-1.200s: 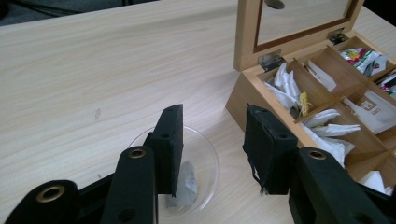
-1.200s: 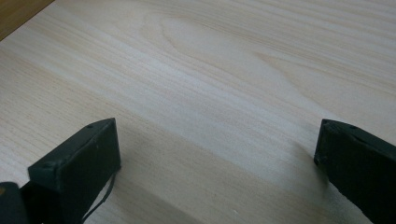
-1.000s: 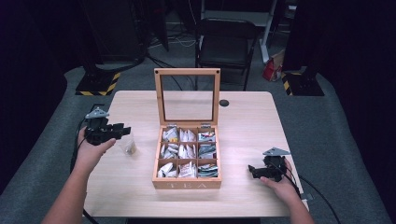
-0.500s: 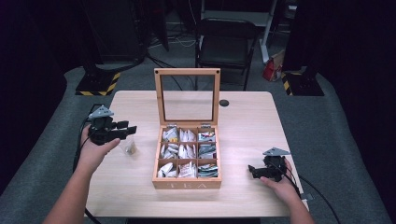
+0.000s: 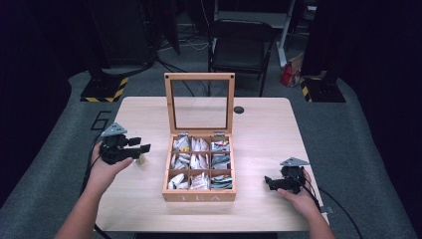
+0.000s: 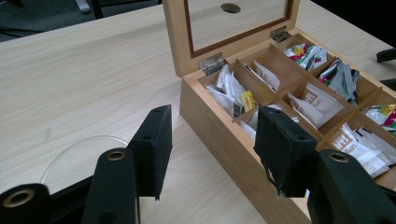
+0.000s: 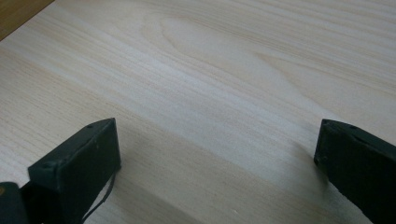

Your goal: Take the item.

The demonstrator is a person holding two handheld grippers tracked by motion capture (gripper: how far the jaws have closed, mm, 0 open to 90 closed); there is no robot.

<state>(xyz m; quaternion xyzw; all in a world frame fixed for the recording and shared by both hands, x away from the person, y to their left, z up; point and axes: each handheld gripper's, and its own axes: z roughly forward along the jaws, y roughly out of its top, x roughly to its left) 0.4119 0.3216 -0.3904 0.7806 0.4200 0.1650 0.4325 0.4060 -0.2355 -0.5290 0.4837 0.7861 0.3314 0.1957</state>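
An open wooden tea box (image 5: 199, 197) sits mid-table, its glass lid (image 5: 199, 102) standing upright. Several compartments hold tea bags (image 5: 199, 162). My left gripper (image 5: 143, 148) hovers just left of the box, open, with nothing between its fingers. Its own view looks along the box's side wall (image 6: 210, 121) at white and coloured tea bags (image 6: 317, 100). A small clear glass (image 5: 141, 159) stands under the left gripper; its rim (image 6: 70, 156) curves beside the left jaw. My right gripper (image 5: 267, 181) rests low at the table's front right, open wide over bare wood (image 7: 215, 154).
The light wooden table (image 5: 259, 129) has a dark cable hole (image 5: 239, 109) behind the box. A black chair (image 5: 239, 50) stands beyond the far edge, and a yellow-black striped base (image 5: 102, 92) sits on the floor at the back left.
My left gripper has drifted a little toward the tea box, above the clear glass. The right gripper and the box have stayed put.
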